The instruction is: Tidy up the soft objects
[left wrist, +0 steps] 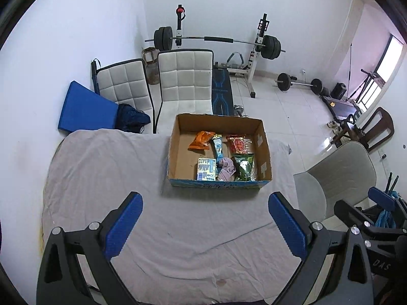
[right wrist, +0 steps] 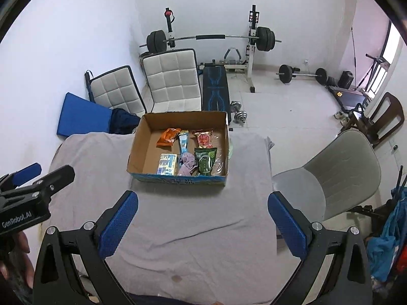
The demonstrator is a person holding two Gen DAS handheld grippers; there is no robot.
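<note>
An open cardboard box (left wrist: 175, 152) (right wrist: 142, 147) stands at the far side of a table covered with a grey cloth (left wrist: 127, 203) (right wrist: 193, 218). Inside lie an orange packet (left wrist: 201, 140) (right wrist: 168, 136), a light-blue packet (left wrist: 218, 147) (right wrist: 183, 142), a red packet (left wrist: 237, 144) (right wrist: 204, 139), a green packet (left wrist: 244, 166) (right wrist: 206, 160), a blue-and-white pack (left wrist: 205, 169) (right wrist: 167, 167) and a crumpled pink cloth (left wrist: 226, 169) (right wrist: 188, 165). My left gripper (left wrist: 206, 223) is open and empty, above the cloth in front of the box. My right gripper (right wrist: 203, 222) is open and empty too, beside it.
A grey chair (left wrist: 338, 178) (right wrist: 338, 172) stands right of the table. Two white padded chairs (left wrist: 185, 81) (right wrist: 173, 81) and a blue mat (left wrist: 86, 109) stand behind it. A barbell rack (left wrist: 218, 40), weights and a wooden chair (right wrist: 389, 117) are farther back.
</note>
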